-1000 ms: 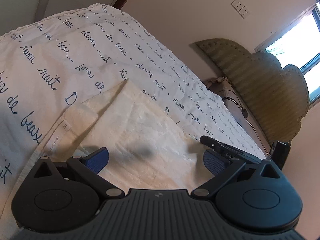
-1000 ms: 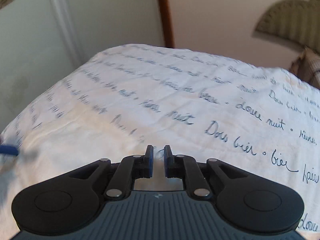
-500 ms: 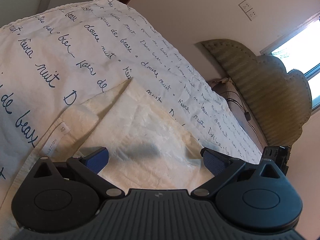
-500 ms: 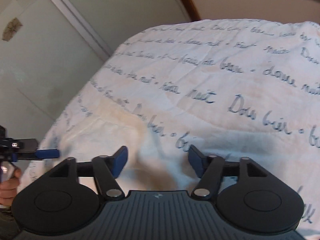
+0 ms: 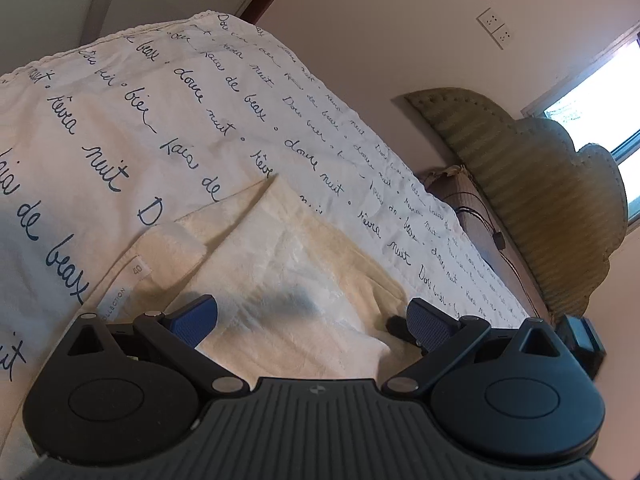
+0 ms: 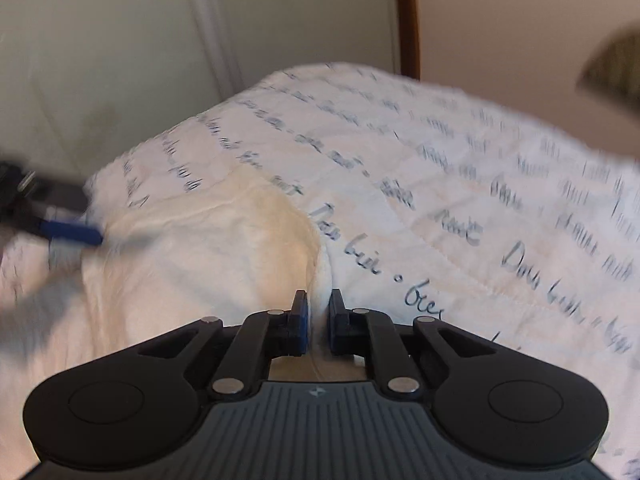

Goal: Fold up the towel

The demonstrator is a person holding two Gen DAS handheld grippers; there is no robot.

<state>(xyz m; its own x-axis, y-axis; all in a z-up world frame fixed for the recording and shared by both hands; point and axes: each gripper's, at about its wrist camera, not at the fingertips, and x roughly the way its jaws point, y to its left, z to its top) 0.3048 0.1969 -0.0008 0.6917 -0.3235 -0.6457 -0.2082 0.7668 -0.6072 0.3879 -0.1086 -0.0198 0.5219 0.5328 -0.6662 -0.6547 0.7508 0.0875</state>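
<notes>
right wrist view shows your right gripper [image 6: 318,322] pinching the near edge of the cream towel [image 6: 208,256] on the bedspread [image 6: 440,184], so you're mid-fold. your left gripper [image 5: 310,326] hangs spread over the opposite end, gripping nothing. the towel's long axis looks to run between the two grippers, so next close the left on its edge and carry both ends over together.

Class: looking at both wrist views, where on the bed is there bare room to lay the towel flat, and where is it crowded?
Free: the script-printed bedspread beyond the towel, toward the far edge by the wall. Crowded: the near part, where the towel lies under the open left claw and the right claw pinches its corner.
</notes>
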